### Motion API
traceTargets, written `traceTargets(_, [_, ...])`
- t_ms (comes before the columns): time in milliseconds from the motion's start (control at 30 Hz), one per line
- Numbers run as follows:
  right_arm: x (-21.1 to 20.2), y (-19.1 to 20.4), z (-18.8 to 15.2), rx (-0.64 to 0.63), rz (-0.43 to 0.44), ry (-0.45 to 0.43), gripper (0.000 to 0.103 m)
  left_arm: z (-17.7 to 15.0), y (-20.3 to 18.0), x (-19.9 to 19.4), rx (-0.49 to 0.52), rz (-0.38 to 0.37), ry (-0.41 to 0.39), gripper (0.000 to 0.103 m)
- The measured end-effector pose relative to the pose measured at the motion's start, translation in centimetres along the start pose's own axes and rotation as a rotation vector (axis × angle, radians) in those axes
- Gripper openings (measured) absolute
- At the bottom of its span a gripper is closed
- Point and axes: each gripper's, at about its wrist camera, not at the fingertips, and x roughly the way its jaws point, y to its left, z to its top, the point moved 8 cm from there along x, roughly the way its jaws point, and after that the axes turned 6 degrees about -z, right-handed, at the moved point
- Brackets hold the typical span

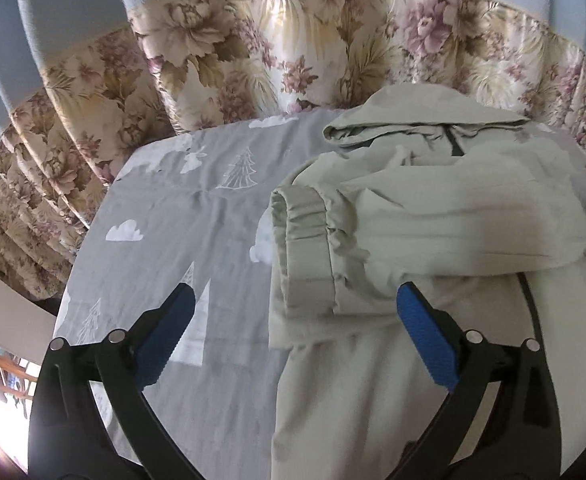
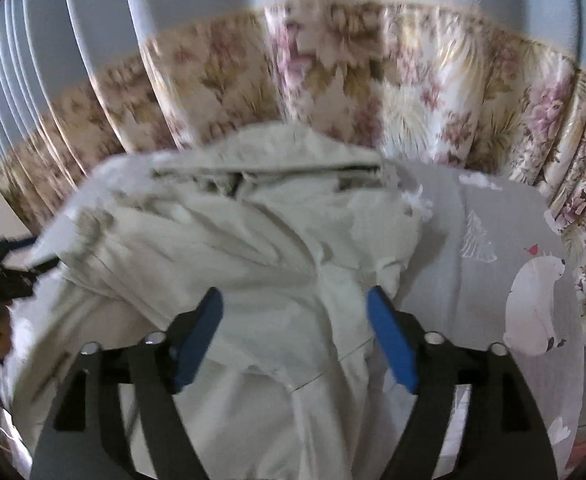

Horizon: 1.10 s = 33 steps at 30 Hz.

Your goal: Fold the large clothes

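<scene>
Over the jacket point(image 1: 433, 216) both claws point(image 1: 295, 304) point(image 2: 295, 300) gape wide; bare sheet point(image 1: 165, 232) lies leftward

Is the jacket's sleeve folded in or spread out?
Folded in: the sleeve lies across the jacket body, its cuff at the jacket's edge.

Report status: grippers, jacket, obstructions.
Left hand-held gripper open over sleeve cuff. Right hand-held gripper open. Jacket rumpled on bed sheet. No obstructions seen.
</scene>
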Motion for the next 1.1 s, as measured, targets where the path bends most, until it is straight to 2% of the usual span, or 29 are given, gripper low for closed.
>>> traceTargets(100, [-1.9, -0.8, 1.0, 0.036, -0.005, -0.03, 0.084, -0.1, 0.2, -0.8, -0.007, -0.001, -0.009, 0.1])
traceTargets(400, [-3.9, -4.0, 2.0, 0.012, -0.158, -0.071, 0.084, 0.6, 0.4, -1.4, -0.032, -0.008, -0.018, 0.1])
traceTargets(500, [-3.4, -5.5, 1.9, 0.022, -0.135, -0.033, 0.084, 1.4, 0.2, -1.7, -0.039, -0.012, -0.049, 0.1])
traceTargets(667, [-4.2, -8.2, 1.9, 0.081, -0.151, -0.02, 0.084, 2.8, -0.3, -2.7, -0.057, -0.027, -0.117, 0.1])
traceTargets(767, [-5.7, -9.9, 2.7, 0.088, -0.195, -0.052, 0.084, 3.4, -0.8, -2.5, -0.036, -0.038, -0.084, 0.1])
traceTargets(833, [-6.9, -11.0, 3.8, 0.032, -0.289, -0.071, 0.084, 4.1, -1.0, -2.3, -0.062, -0.071, -0.084, 0.1])
traceTargets(967, [-8.9, -12.8, 8.3, -0.071, -0.385, -0.104, 0.083, 5.6, -1.4, -1.4, -0.123, -0.178, -0.059, 0.1])
traceTargets(1033, [-9.1, -13.8, 10.9, -0.126, -0.46, -0.113, 0.083, 6.7, -1.3, -0.7, -0.125, -0.165, -0.05, 0.1])
traceTargets(1100, [-8.2, -14.4, 13.8, -0.16, -0.462, -0.112, 0.083, 8.2, -0.8, 0.0, -0.109, -0.115, -0.054, 0.1])
